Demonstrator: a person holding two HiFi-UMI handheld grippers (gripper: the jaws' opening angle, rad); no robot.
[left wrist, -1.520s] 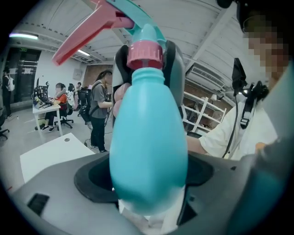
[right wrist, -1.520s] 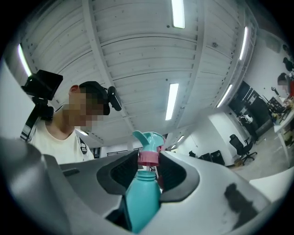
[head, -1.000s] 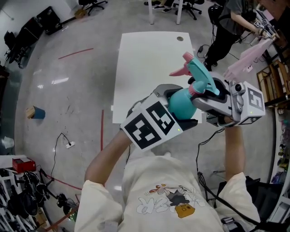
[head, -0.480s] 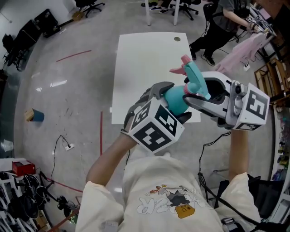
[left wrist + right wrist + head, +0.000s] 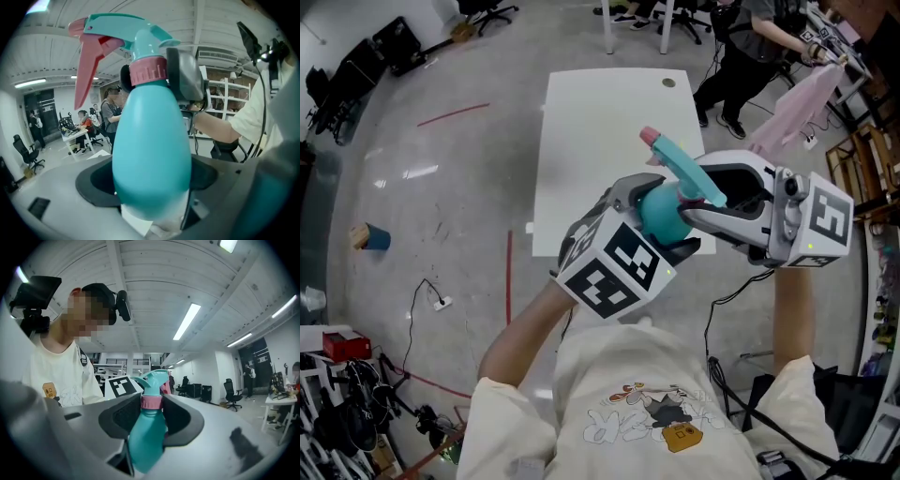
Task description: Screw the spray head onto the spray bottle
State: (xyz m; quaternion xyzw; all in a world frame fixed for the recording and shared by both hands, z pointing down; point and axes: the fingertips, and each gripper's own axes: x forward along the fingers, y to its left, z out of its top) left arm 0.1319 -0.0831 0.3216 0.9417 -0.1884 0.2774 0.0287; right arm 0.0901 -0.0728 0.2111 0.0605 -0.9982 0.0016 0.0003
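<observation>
Spray head [image 5: 682,169] sits on the spray bottle [image 5: 661,216], whose long axis tilts up and away from the person. The left gripper [image 5: 151,187] clamps the bottle's body. The right gripper [image 5: 151,405] pinches the pink collar [image 5: 148,71] at the bottle's neck, so it is the nearer one for twisting about that axis.

Bright, even light from ceiling strips [image 5: 186,322]. Both gripper views fisheye, dark corners. Close-up spray bottle [image 5: 151,154] slightly soft.
</observation>
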